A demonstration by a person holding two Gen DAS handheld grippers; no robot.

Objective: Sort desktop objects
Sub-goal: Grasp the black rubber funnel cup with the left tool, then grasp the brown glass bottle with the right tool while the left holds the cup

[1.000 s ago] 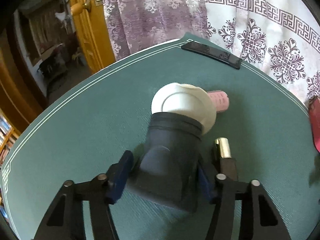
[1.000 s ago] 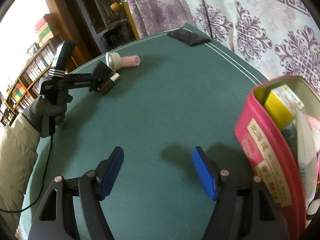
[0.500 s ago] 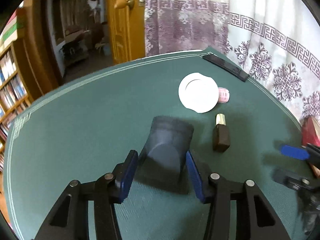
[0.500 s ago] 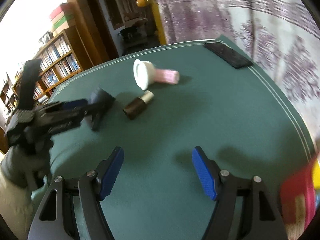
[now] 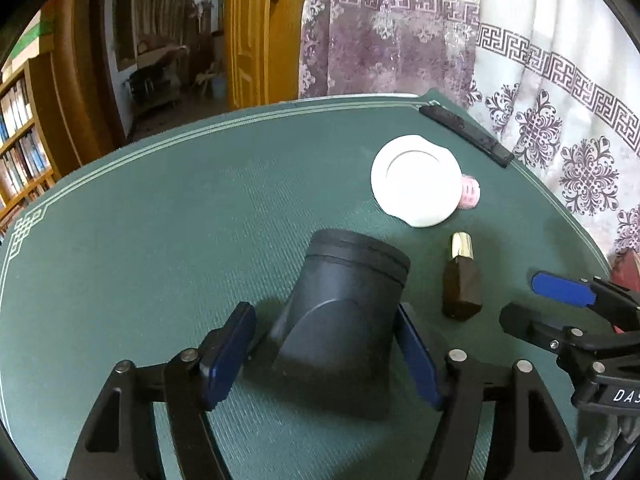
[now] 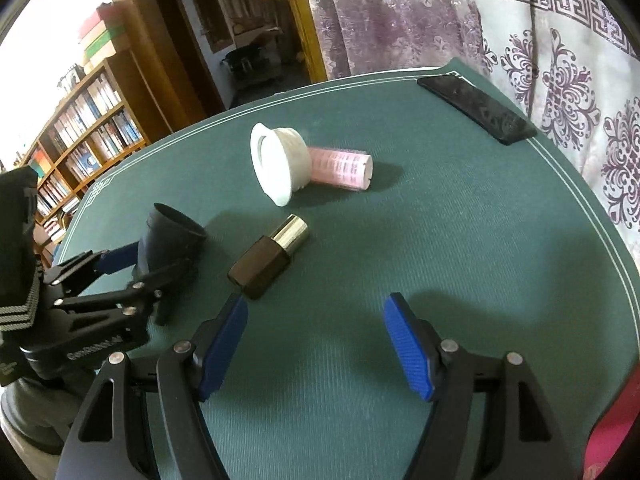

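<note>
White letters "DAS", cut off at the frame edge, on the black body of the right gripper (image 5: 560, 304). Small embossed lettering on the body of the left gripper (image 6: 156, 268), too blurred to read. Nothing else legible.

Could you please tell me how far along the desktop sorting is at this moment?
Done: nothing sorted is visible here. In hand: the dark grey plastic cup lies between the left gripper's blue pads, whose jaws have just been opening, a gap showing on one side. The right gripper is open and empty. Left: the brown bottle with a gold cap, white plastic funnel-shaped piece, pink hair roller and black phone lie loose on the green mat.
</note>
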